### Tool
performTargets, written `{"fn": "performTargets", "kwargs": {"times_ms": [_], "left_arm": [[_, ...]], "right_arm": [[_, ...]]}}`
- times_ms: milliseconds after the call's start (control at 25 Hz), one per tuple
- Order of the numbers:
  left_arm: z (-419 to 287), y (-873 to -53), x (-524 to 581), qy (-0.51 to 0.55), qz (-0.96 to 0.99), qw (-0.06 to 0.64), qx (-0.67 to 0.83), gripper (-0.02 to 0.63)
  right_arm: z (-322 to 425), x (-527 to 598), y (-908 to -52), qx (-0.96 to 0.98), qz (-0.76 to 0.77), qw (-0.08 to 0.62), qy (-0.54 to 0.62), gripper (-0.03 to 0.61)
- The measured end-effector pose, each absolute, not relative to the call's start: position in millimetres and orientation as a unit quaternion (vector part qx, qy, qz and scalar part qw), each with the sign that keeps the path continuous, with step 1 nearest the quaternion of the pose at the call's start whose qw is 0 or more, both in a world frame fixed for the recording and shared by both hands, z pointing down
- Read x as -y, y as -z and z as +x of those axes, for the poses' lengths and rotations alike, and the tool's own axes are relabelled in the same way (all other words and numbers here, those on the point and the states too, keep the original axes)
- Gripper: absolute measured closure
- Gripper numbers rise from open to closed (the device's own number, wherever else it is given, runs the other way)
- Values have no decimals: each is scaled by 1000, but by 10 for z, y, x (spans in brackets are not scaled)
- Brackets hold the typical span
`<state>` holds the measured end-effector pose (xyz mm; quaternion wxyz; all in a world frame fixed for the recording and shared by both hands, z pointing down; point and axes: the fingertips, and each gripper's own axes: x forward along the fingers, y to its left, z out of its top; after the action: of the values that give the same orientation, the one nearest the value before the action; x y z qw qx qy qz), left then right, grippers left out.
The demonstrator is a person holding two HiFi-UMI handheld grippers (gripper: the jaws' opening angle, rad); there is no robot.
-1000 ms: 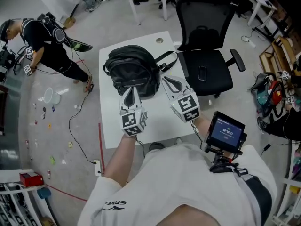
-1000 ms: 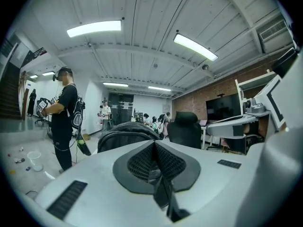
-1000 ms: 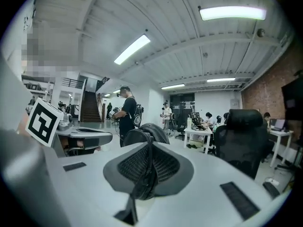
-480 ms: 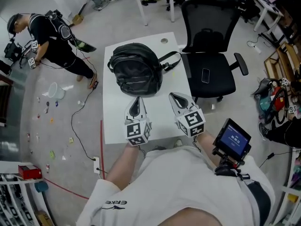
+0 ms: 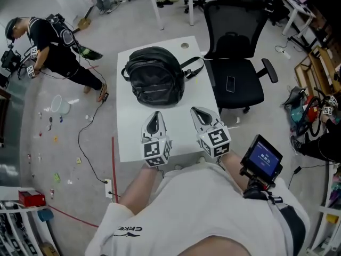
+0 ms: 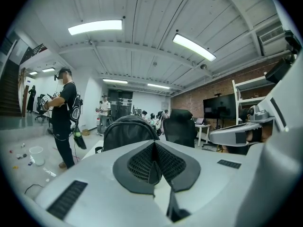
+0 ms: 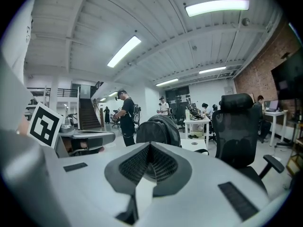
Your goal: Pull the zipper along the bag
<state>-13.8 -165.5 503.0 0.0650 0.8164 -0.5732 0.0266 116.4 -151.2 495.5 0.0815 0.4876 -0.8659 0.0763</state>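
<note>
While left tool (image 5: 155, 114) and right tool (image 5: 195, 111) sit closed, empty — the bag (image 5: 154, 76) lies beyond both.

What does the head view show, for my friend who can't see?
A black backpack sits on a white table. The left gripper and right gripper are held side by side short of it, both shut and empty. A black office chair stands beside the table.

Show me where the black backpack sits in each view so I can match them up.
Head view: black backpack on the white table's far half, upper centre.
Left gripper view: backpack at centre-left, just beyond the jaws.
Right gripper view: backpack at centre, just beyond the jaws.
Shared landmark: black office chair, right of the backpack in every view.
</note>
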Motion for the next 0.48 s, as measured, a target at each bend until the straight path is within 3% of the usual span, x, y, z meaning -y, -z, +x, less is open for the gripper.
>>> {"fn": "performTargets", "kwargs": {"times_ms": [480], "left_arm": [[-192,-5021,1557,-24,819,66,569,612]], "right_arm": [[1068,1386,-4946,863,493,82,-72,575]]}}
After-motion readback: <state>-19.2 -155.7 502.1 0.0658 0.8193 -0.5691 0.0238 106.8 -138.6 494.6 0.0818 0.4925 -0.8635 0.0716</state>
